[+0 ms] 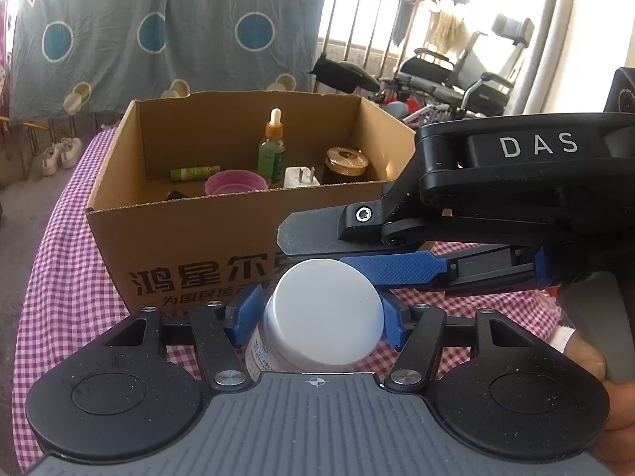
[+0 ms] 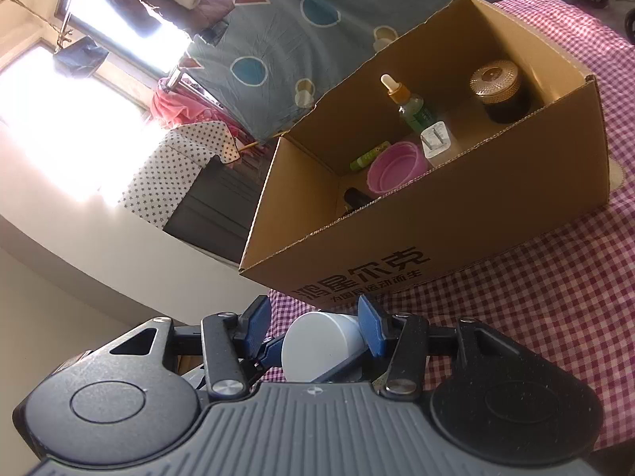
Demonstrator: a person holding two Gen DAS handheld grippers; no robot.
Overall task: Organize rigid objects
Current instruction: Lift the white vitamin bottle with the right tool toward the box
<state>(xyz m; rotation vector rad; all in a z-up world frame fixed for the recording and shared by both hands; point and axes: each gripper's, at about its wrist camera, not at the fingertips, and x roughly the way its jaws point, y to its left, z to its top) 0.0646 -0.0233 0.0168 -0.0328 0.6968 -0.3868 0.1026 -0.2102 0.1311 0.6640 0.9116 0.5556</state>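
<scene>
A white jar with a flat white lid (image 1: 325, 313) sits tilted between the blue pads of my left gripper (image 1: 319, 313), which is shut on its body just above the checked cloth. My right gripper (image 1: 317, 252) comes in from the right; one blue finger (image 1: 397, 269) lies against the lid's upper edge. In the right wrist view the same jar (image 2: 321, 347) lies between the pads of my right gripper (image 2: 315, 317), which is shut on it. Behind stands an open cardboard box (image 1: 190, 238) (image 2: 456, 230).
The box holds a dropper bottle (image 1: 272, 150), a gold-lidded dark jar (image 1: 346, 164), a white plug (image 1: 299, 176), a pink cup (image 1: 234, 182) and a green tube (image 1: 194, 172). A pink-checked tablecloth (image 1: 71, 297) covers the table. A wheelchair (image 1: 456, 79) stands behind at the right.
</scene>
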